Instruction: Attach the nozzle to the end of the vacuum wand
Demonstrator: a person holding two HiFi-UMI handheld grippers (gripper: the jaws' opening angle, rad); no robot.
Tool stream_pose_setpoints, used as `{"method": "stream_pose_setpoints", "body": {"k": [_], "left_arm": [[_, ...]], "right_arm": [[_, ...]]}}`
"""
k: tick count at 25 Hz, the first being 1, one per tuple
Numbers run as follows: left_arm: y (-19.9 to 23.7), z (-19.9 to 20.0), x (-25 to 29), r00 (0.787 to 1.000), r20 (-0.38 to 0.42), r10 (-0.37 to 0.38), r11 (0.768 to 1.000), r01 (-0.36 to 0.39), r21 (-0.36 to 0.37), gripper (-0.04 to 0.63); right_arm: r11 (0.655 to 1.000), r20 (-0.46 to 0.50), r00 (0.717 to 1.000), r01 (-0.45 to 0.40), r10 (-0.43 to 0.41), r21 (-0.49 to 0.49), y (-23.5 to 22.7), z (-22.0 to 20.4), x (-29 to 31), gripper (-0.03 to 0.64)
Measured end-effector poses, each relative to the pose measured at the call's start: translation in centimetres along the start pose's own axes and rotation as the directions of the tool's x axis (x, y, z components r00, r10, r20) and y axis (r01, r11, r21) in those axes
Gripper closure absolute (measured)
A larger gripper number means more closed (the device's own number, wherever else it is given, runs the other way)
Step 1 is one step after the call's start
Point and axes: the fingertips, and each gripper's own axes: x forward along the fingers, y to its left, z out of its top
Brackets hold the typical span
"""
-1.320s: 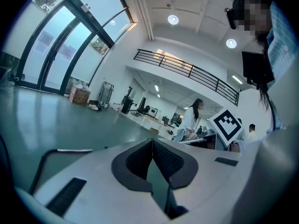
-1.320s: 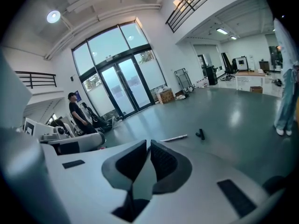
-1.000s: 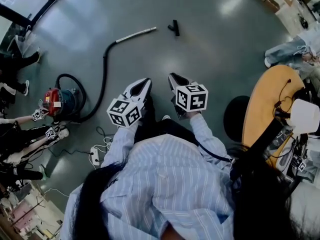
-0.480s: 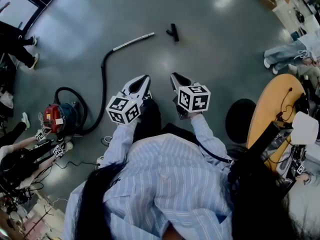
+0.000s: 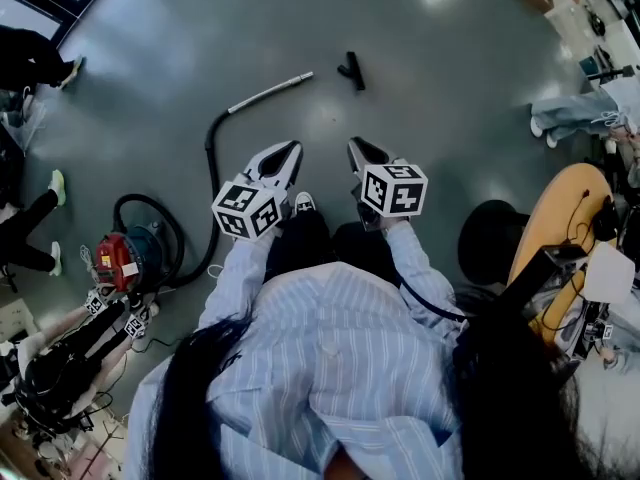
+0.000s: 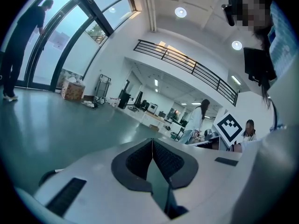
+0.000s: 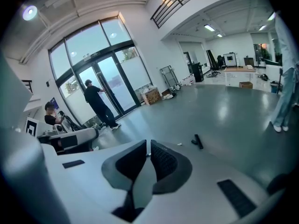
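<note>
The black nozzle (image 5: 351, 70) lies on the grey floor ahead of me, also seen small in the right gripper view (image 7: 198, 141). A silver vacuum wand (image 5: 270, 92) lies to its left, its free end pointing toward the nozzle with a gap between them. A black hose (image 5: 212, 148) runs from the wand back to the red canister vacuum (image 5: 125, 258). My left gripper (image 5: 290, 151) and right gripper (image 5: 356, 150) are held side by side in front of my body, well short of both parts. Both are shut and hold nothing (image 6: 152, 143) (image 7: 147, 148).
A round wooden table (image 5: 545, 218) with cables and a black stool (image 5: 490, 238) stand at the right. Someone in jeans (image 5: 575, 113) stands at the far right. Other people (image 5: 40, 218) and gear are at the left near the glass doors (image 7: 100, 85).
I have walked forward: the canister vacuum has slid down and back in the head view. Both grippers came along with my body, still shut and empty.
</note>
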Motion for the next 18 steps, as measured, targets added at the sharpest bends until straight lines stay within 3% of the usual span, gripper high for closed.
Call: {"method": "stream_pose_setpoints", "body": {"k": [10,18], "left_arm": [[4.6,0.6,3.0,0.999,-0.043,0.000,0.999,-0.002,-0.053,0.589],[6.9,2.4,8.3,0.997,-0.053,0.048,0.996,-0.052,-0.069,0.589]], "right_arm": [[0.998,-0.035,0.998,0.048,-0.047,0.039,-1.8,2.0,3.9,0.584],[0.999,-0.048,0.999,0.007,-0.005,0.043,-5.8,6.0,7.7,0.584]]}}
